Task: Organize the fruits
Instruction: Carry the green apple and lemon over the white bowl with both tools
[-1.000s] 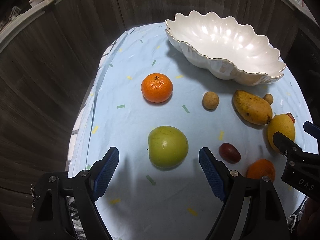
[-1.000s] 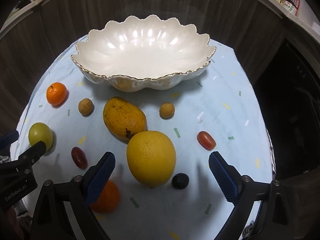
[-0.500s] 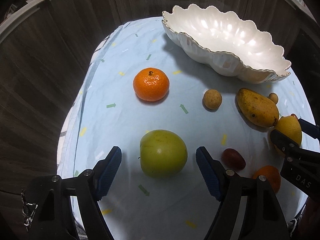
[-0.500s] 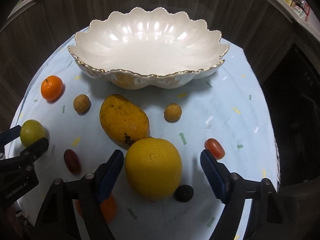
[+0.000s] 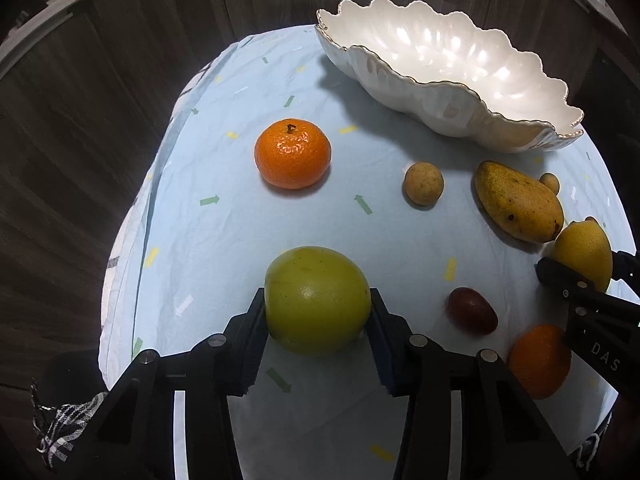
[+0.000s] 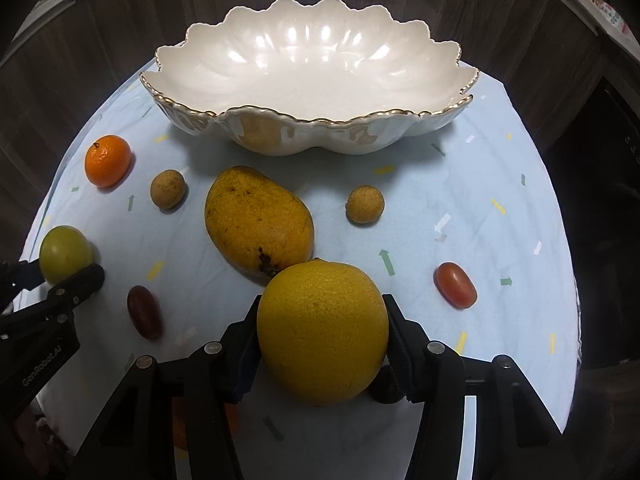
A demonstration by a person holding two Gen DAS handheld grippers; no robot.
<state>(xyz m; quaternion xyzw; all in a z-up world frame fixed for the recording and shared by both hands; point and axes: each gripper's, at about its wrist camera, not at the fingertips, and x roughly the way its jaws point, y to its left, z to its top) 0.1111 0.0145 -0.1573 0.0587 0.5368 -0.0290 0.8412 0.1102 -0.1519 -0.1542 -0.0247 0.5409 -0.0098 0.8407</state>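
We've got the left gripper (image 5: 318, 312) clamped on the smooth green apple (image 5: 318, 300) and the right gripper (image 6: 322, 340) on the pebbly lemon (image 6: 322, 332) — the scalloped bowl (image 6: 280, 136) sits beyond, with bare cloth (image 6: 480, 184) to the right.

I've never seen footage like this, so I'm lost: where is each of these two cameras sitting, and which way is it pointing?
Left wrist view: rides the left gripper, looking forward along its black fingers, which clamp a round green fruit; the right gripper intrudes at the edge.
Right wrist view: rides the right gripper, fingers closed on a large round yellow citrus; the left gripper shows at the edge.
Shared: scalloped white bowl, spotted yellow mango, light blue cloth.
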